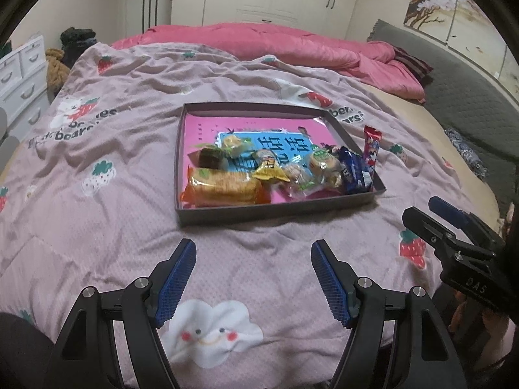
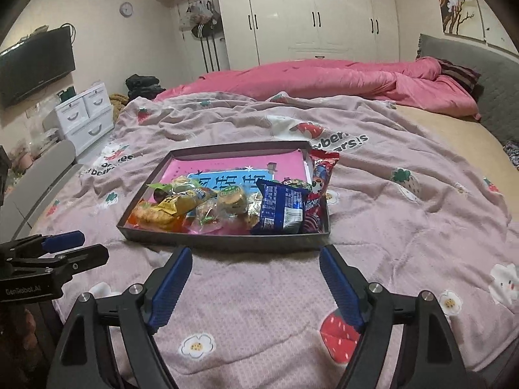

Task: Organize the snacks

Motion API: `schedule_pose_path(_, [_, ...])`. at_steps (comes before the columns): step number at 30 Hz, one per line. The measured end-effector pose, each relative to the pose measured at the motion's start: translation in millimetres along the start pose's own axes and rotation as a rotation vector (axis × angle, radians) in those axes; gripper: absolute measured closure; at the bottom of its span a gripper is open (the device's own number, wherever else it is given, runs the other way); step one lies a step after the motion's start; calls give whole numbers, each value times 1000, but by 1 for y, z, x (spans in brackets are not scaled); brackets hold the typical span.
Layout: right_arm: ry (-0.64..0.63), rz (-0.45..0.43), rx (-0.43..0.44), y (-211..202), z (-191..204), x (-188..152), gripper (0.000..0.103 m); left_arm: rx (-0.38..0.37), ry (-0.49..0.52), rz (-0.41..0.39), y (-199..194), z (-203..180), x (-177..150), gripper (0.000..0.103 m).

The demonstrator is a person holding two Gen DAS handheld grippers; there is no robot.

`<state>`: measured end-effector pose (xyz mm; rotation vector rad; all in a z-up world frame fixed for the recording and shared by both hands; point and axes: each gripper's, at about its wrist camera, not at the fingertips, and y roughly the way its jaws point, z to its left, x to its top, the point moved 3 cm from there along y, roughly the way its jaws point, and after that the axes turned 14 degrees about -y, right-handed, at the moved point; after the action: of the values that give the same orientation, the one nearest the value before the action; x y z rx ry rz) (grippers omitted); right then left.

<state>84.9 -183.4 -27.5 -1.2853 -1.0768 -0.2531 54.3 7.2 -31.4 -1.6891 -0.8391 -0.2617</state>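
A shallow dark box [image 1: 275,212] [image 2: 223,241] with a pink book on its floor rests on the bedspread, and several wrapped snacks lie along its near side. Among them are an orange cracker pack [image 1: 220,188] [image 2: 152,217], a yellow pack [image 1: 269,170], a blue cookie pack [image 1: 353,170] [image 2: 282,207] and a red pack [image 1: 371,149] [image 2: 319,178] leaning on the right wall. My left gripper [image 1: 253,251] hovers open in front of the box, nothing between its pads. My right gripper [image 2: 256,257] is open too, just short of the box's near wall, and also shows at the right edge of the left wrist view [image 1: 425,210].
The pale purple strawberry bedspread [image 1: 97,210] [image 2: 405,227] is wrinkled around the box. A pink duvet [image 1: 292,45] is bunched at the far side. White drawers [image 2: 84,113] stand left of the bed, a grey headboard [image 2: 470,74] to the right, wardrobes behind.
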Motion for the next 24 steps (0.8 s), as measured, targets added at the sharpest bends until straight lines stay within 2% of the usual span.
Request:
schedule_pose_path(12, [-16, 9, 18, -13, 16, -9, 13, 18, -9, -9, -7, 1, -6, 28])
schedule_pose_path(24, [28, 17, 32, -7, 5, -11, 11, 27, -5, -13, -7, 1, -6, 28])
